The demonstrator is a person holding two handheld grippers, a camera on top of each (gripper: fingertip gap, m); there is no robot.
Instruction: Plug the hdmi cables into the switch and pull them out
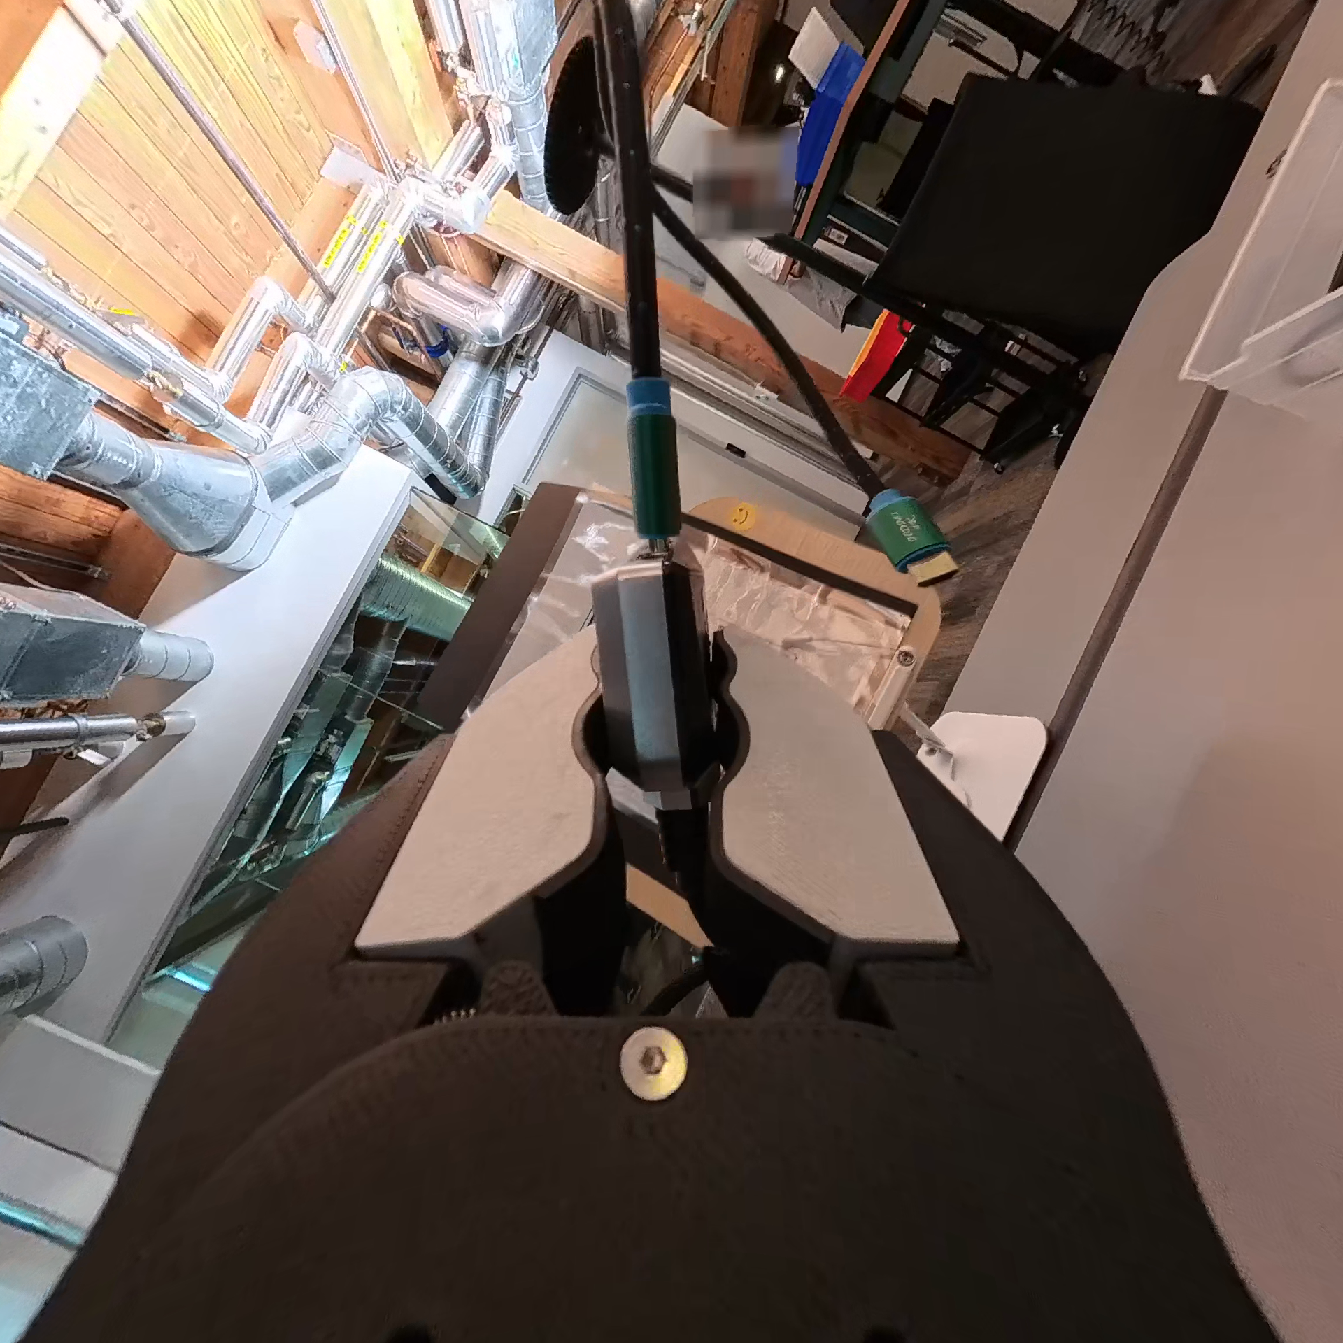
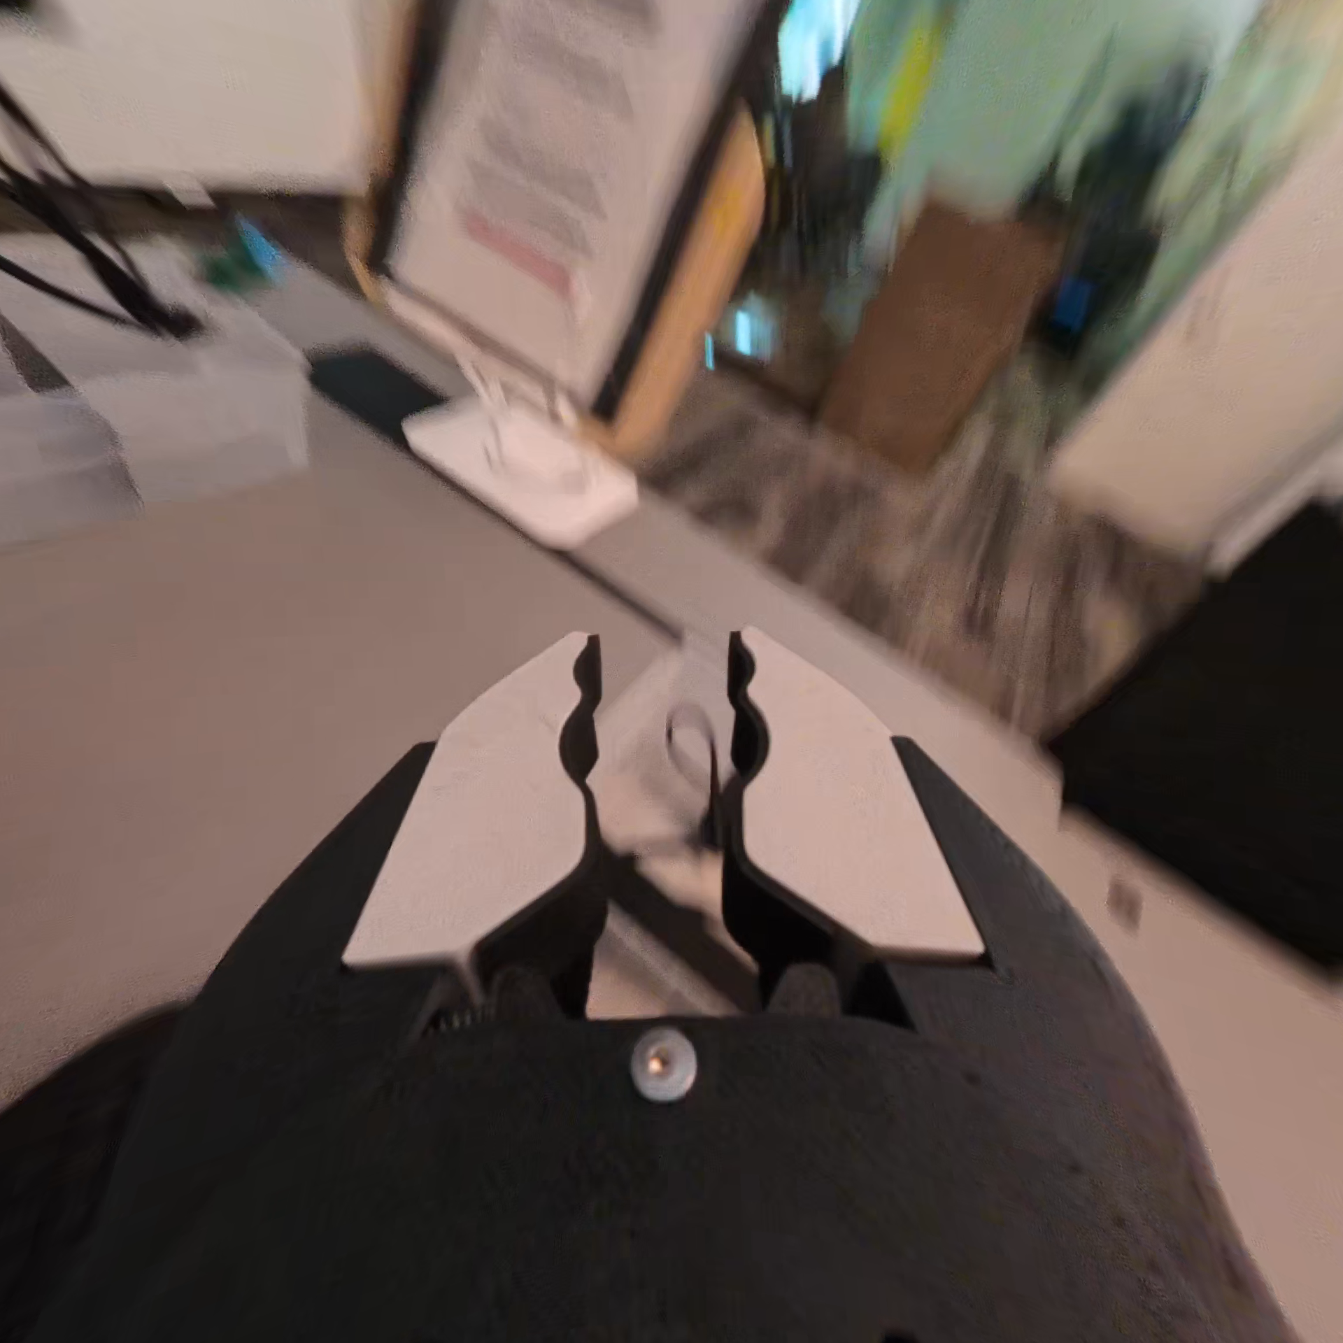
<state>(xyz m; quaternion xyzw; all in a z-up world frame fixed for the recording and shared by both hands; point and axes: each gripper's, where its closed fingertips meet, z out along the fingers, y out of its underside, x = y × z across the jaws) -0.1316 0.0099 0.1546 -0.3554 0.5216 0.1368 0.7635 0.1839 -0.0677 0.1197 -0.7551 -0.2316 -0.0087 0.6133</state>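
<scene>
My left gripper (image 1: 658,654) is shut on the slim grey and black HDMI switch (image 1: 639,683) and holds it up in the air, edge-on. A green HDMI plug with a blue collar (image 1: 654,465) sits in the switch's far end, and its black cable (image 1: 631,218) runs up out of view. A second green plug (image 1: 912,534) with a bare gold tip hangs free to the right, apart from the switch. My right gripper (image 2: 663,643) is open and empty over the grey table (image 2: 218,690). The right wrist view is badly blurred.
A framed sign on a white stand (image 2: 552,182) stands on the table; it also shows behind the switch in the left wrist view (image 1: 799,589). Clear plastic boxes (image 2: 145,414) and black cables (image 2: 87,247) lie at the left. The table edge (image 2: 654,574) and the floor are to the right.
</scene>
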